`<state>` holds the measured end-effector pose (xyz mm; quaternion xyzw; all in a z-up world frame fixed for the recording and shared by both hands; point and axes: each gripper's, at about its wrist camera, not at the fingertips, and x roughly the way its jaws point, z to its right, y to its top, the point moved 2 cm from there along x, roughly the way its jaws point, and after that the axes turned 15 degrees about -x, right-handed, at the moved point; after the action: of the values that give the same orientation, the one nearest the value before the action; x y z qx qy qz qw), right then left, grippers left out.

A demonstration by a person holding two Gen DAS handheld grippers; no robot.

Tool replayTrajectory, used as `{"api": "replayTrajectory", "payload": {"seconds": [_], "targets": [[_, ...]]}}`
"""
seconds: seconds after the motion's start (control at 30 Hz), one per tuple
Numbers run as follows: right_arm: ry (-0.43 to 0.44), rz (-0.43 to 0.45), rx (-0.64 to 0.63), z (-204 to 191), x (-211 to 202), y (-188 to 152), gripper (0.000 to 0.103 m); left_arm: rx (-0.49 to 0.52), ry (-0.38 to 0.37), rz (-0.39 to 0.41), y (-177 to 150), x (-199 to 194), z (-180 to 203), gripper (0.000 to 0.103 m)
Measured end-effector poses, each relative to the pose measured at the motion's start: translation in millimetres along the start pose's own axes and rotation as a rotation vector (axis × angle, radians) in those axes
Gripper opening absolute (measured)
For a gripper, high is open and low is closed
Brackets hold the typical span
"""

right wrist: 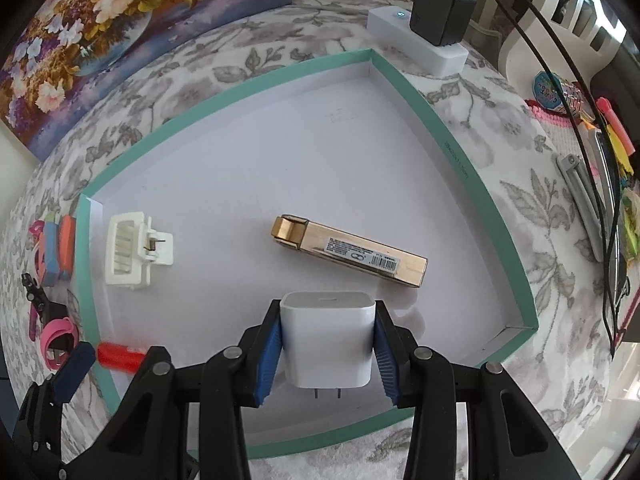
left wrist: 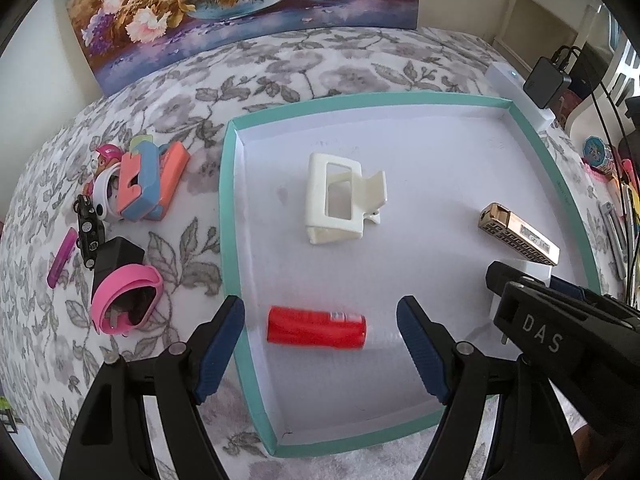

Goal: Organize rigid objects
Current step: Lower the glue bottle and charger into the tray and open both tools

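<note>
Our right gripper [right wrist: 328,344] clamps the white cube plug charger [right wrist: 328,340] inside the teal-rimmed white tray [right wrist: 452,140]; releasing tilted, it could knock the gold rectangular lighter [right wrist: 352,252] just beyond. Our left gripper [left wrist: 320,344] gapes empty above the red cylinder [left wrist: 316,327] near the tray's left wall.

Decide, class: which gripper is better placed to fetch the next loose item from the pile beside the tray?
Probably left: the left gripper is open and empty, nearer the pink band; the right gripper holds the white charger.
</note>
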<state>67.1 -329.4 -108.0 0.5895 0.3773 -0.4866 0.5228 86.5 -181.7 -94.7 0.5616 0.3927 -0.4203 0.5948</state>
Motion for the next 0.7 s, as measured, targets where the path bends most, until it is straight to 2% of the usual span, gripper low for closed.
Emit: {"api": "replayTrajectory", "payload": {"seconds": [0.23,0.33,0.5,0.63,0.7], "targets": [[-0.027,0.071,-0.019,-2,-24,4,0.054,-0.012,-0.004,0.026,5,-12,-2,0.081],[-0.033,0.123,-0.022,-5,-42,7,0.058,-0.034,-0.013,0.048,10,-21,-6,0.087],[-0.037,0.174,-0.030,-13,-57,11,0.064,-0.110,-0.008,0.063,19,-30,-22,0.087],[-0.024,0.166,-0.024,-15,-53,12,0.067,-0.198,0.023,0.086,27,-36,-45,0.088],[-0.008,0.153,-0.023,-18,-49,10,0.072,-0.243,0.051,0.103,30,-37,-58,0.095]]}}
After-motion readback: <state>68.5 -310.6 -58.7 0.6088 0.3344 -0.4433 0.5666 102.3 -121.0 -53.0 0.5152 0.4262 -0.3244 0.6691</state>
